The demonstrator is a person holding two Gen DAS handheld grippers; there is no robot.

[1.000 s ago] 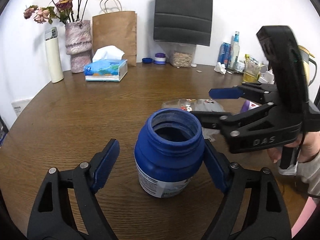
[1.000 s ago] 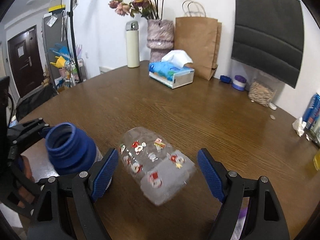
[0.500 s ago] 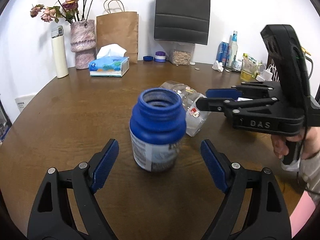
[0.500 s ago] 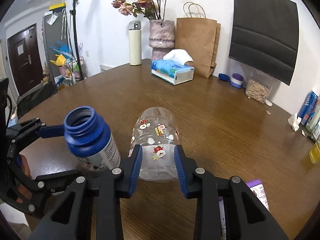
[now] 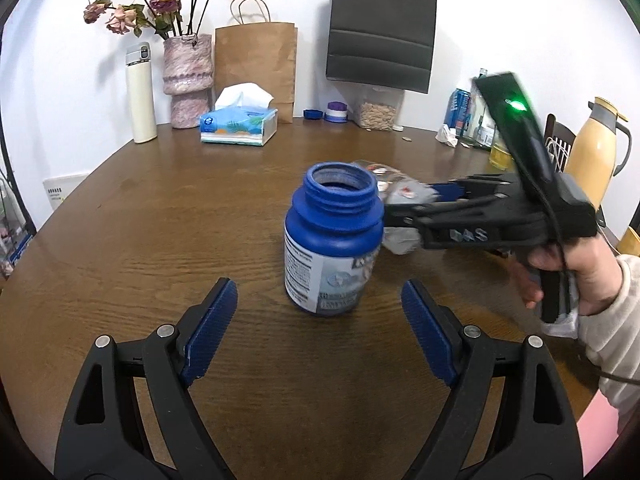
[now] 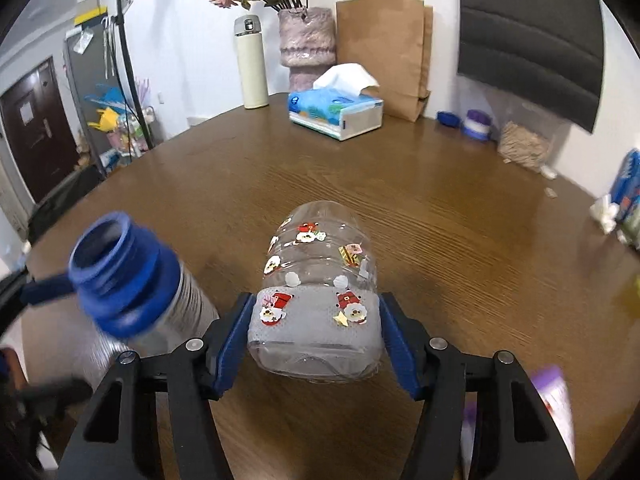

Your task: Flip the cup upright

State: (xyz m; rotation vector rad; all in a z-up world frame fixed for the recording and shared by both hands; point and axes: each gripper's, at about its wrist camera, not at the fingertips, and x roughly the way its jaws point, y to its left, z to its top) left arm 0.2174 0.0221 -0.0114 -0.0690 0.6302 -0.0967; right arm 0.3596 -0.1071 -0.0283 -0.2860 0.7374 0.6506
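A clear plastic cup (image 6: 320, 280) with Santa stickers lies on its side, held off the table; it also shows in the left wrist view (image 5: 400, 196), behind the jar. My right gripper (image 6: 316, 344) is shut on the cup near its grey band and rim. It shows in the left wrist view (image 5: 432, 204), coming in from the right. A blue jar (image 5: 334, 240) with no lid stands upright on the wooden table (image 5: 160, 220). My left gripper (image 5: 320, 332) is open and empty, just short of the jar.
Along the table's far edge stand a tissue box (image 5: 239, 128), a white thermos (image 5: 141, 94), a pink vase of dried roses (image 5: 187, 80), a brown paper bag (image 5: 256, 64) and a black bag (image 5: 380, 28). Bottles and a yellow kettle (image 5: 596, 156) are at the right.
My right gripper closed on the cup and lifted it. My left gripper let go of the blue jar and drew back from it.
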